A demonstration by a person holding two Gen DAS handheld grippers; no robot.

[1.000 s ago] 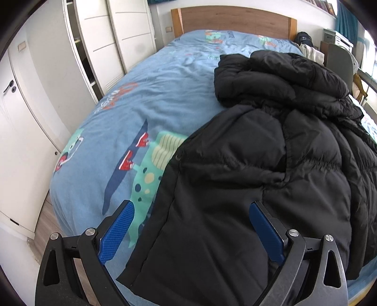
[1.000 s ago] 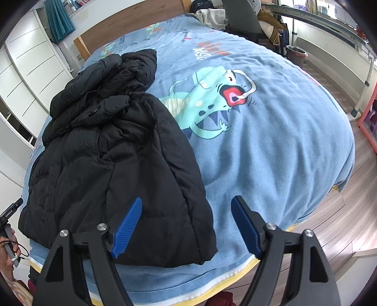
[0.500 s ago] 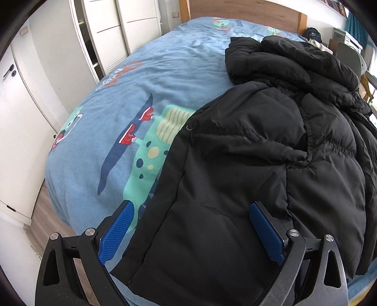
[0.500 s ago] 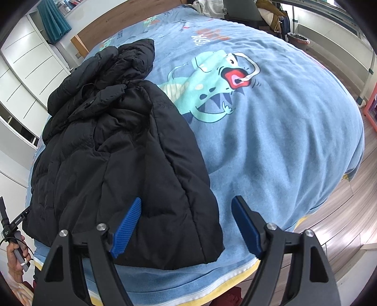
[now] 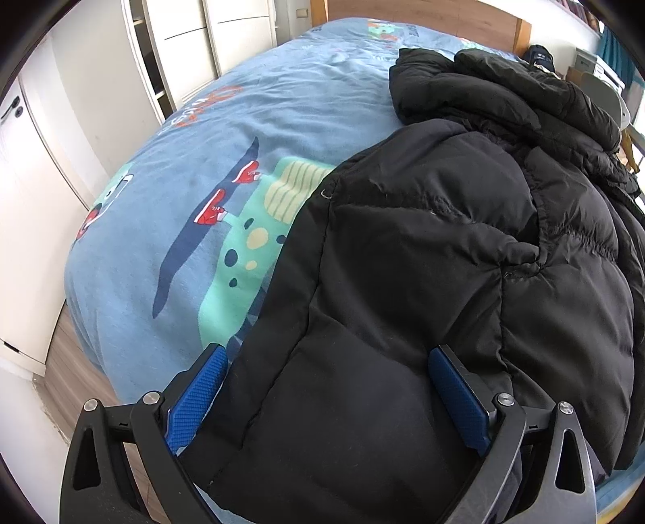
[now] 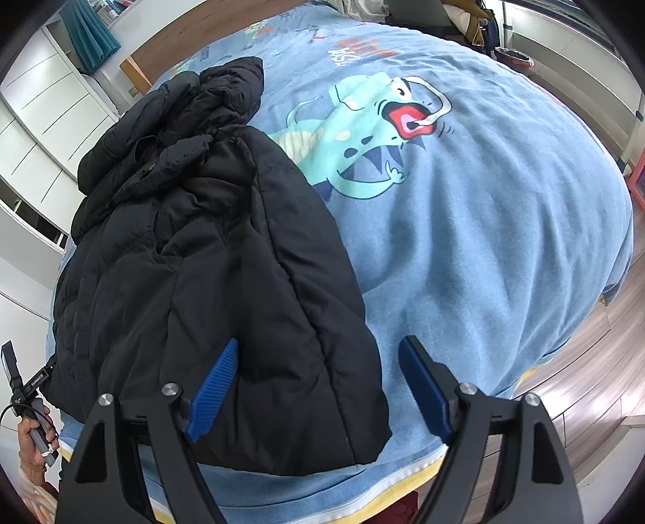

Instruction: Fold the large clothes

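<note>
A black puffer jacket [image 5: 423, 262] lies lengthwise on the blue cartoon-print bed cover [image 5: 201, 141], hood toward the headboard and hem at the near edge. My left gripper [image 5: 327, 352] is open and hovers just above the hem's left corner, its blue pads [image 5: 201, 395] off the cloth. In the right wrist view the jacket [image 6: 201, 262] fills the left half of the bed cover [image 6: 483, 221]. My right gripper [image 6: 318, 342] is open, its jaws still opening a little. The hem's right corner lies between and below them, ungripped.
White wardrobes [image 5: 60, 161] stand close along the bed's left side. A wooden headboard [image 5: 423, 12] is at the far end. Wooden floor [image 6: 596, 383] shows past the bed's right corner. A hand [image 6: 34, 435] holds the other gripper's handle at lower left.
The left gripper has sunk toward the jacket's hem, which now looks larger. The right view has also drawn slightly closer to the jacket's corner. Nothing was taken hold of.
</note>
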